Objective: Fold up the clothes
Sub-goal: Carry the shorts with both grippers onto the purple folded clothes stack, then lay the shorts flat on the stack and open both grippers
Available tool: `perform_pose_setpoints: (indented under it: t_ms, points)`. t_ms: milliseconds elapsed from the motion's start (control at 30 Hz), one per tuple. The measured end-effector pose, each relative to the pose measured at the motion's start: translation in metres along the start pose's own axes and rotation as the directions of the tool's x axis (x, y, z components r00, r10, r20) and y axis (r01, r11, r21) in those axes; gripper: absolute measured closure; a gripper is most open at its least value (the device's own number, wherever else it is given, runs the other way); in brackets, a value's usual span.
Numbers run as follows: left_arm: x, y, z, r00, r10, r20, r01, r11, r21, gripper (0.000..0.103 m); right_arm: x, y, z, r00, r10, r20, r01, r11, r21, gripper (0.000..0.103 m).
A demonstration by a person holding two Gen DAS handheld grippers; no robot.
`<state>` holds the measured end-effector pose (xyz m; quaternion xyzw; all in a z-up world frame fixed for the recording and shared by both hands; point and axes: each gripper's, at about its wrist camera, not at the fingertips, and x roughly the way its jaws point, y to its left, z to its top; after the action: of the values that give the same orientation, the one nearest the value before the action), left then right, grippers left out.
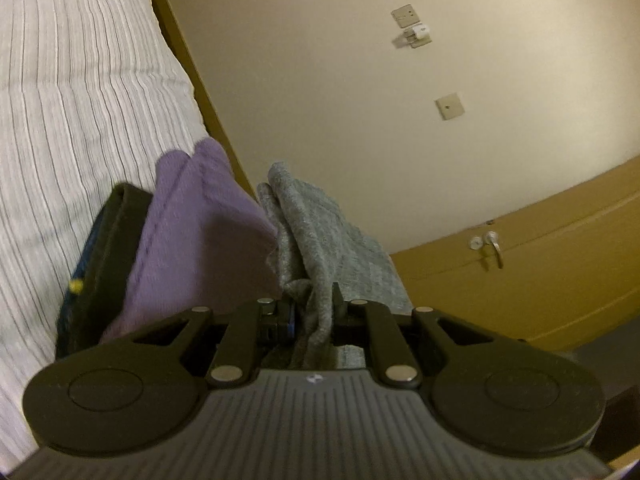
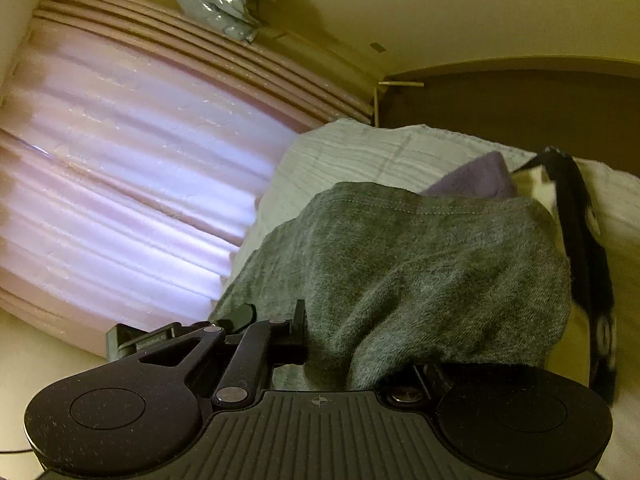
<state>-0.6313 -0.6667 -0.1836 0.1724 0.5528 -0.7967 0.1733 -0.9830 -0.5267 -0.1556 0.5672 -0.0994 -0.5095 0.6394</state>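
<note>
the soft grey knitted garment [image 1: 308,240] hangs in the air above the bed with the white, thin-striped ribbed cover [image 1: 80,92], carried by both tools at once. in the left wrist view a bunched edge of it runs down between the narrow jaws of the left tool [image 1: 314,312], which is clamped on the cloth. in the right wrist view the grey cloth billows over the right tool [image 2: 340,344] and hides one finger; that tool is drawn in close too and looks clamped on the garment, though the pinch itself is covered.

beside the grey garment, towards the bed, lies a folded purple knit cloth [image 1: 200,224], touching or nearly touching the grey one, and just beyond it a dark flat thing with a blue edge [image 1: 100,256] that i cannot identify. past the garment in the right view stand pale pink pleated curtains [image 2: 132,168], with a crumpled silver-grey bag [image 2: 220,4] up above them. a black strap [image 2: 576,240] hangs at the garment's far side.

the step in hand seems to be carrying the garment to the bed to spread it. to do it well, keep both grips firm, hold the two tools apart so the edge between them stays taut, lower it so it lands flat beside the purple cloth rather than on it, and keep clear of the strap.
</note>
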Motion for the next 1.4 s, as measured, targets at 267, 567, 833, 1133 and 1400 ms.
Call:
perform_pose_setpoints:
  t_ms: [267,567,833,1133,1400]
  points:
    - [0.039,0.042,0.005,0.992,0.129,-0.01,-0.128,0.991,0.047,0.085,0.056,-0.062,0.024,0.996,-0.059,-0.071,0.062,0.997,0.036,0.09]
    - [0.038,0.058,0.024,0.992,0.118,0.036,-0.117,0.993,-0.027,0.075,-0.003,-0.107,0.019,0.985,-0.097,0.142,0.061,0.97,0.237,0.051]
    - [0.056,0.059,0.05,0.995,0.073,0.065,-0.072,0.997,-0.023,0.1,-0.015,-0.119,0.035,0.969,-0.141,0.202,0.095,0.971,0.221,0.093]
    - [0.066,0.048,0.038,0.974,0.191,0.123,-0.21,0.963,0.169,0.098,-0.003,-0.083,0.022,0.916,-0.266,0.301,0.3,0.951,-0.072,0.096]
    - [0.044,0.013,0.033,0.871,0.4,0.284,-0.46,0.867,0.192,0.09,-0.01,-0.045,0.003,0.729,-0.545,0.414,0.62,0.783,-0.06,0.038]
